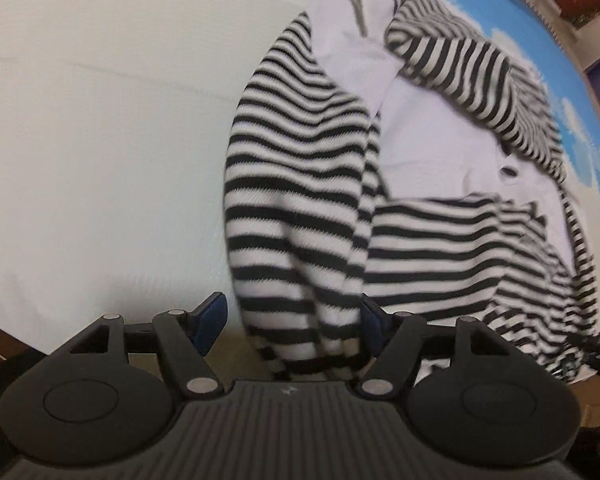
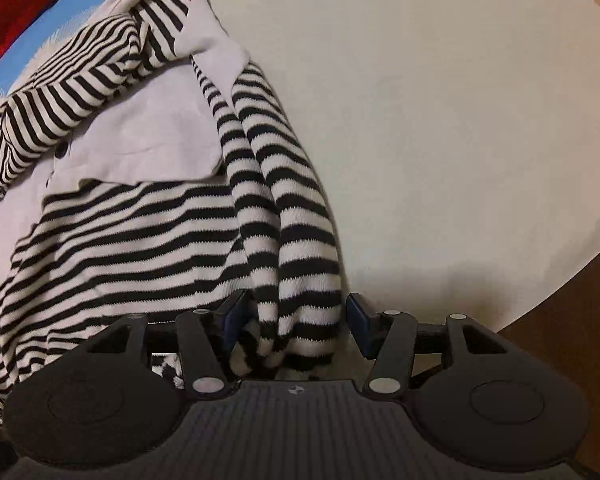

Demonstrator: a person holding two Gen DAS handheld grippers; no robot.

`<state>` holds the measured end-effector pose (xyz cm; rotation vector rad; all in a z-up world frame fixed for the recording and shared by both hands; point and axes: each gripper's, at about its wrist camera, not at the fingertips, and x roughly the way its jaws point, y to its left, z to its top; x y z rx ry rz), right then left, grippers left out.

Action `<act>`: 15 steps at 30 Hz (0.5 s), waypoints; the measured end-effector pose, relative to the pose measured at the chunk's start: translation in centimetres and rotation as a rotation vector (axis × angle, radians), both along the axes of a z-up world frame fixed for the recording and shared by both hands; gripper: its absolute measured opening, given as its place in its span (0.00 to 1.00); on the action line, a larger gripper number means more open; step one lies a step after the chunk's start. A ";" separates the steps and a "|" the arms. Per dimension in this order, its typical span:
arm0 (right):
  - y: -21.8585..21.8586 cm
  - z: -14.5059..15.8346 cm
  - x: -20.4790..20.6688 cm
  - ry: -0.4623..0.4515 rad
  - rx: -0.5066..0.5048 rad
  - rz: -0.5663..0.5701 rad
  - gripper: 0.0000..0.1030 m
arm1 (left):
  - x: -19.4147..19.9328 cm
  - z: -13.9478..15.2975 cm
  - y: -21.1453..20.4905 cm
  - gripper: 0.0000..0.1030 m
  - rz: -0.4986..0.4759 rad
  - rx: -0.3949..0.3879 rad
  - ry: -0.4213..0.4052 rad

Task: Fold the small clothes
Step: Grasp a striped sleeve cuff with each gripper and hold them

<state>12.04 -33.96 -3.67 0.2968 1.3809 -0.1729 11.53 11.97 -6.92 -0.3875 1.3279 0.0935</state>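
Both open grippers (image 1: 290, 318) (image 2: 296, 320) straddle striped garment (image 1: 300, 184); no writing readable.

Crumpled black-and-white striped garment (image 2: 140, 232)

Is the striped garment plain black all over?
No, the striped garment has black and white stripes plus a plain white panel with a dark button.

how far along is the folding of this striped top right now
Early to midway. Done: one sleeve of the black-and-white striped knit top with white shirt panel already lies across its chest. In hand: the left gripper and right gripper each straddle a bunched striped fold with jaws open, apparently not clamping. Left: flattening that bunched fold, then folding the body on the cream cloth.
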 end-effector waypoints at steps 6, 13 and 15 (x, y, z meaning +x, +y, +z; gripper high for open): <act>0.4 0.2 -0.5 -0.008 -0.019 0.032 0.53 | -0.9 0.1 -1.9 0.16 -0.066 0.065 -0.077; 0.5 0.8 -0.9 -0.057 0.009 0.056 0.20 | -1.8 0.4 -1.7 0.35 0.004 0.086 -0.099; 0.3 0.7 -0.9 -0.051 0.011 0.039 0.22 | -1.9 0.3 -1.4 0.35 0.007 0.062 -0.084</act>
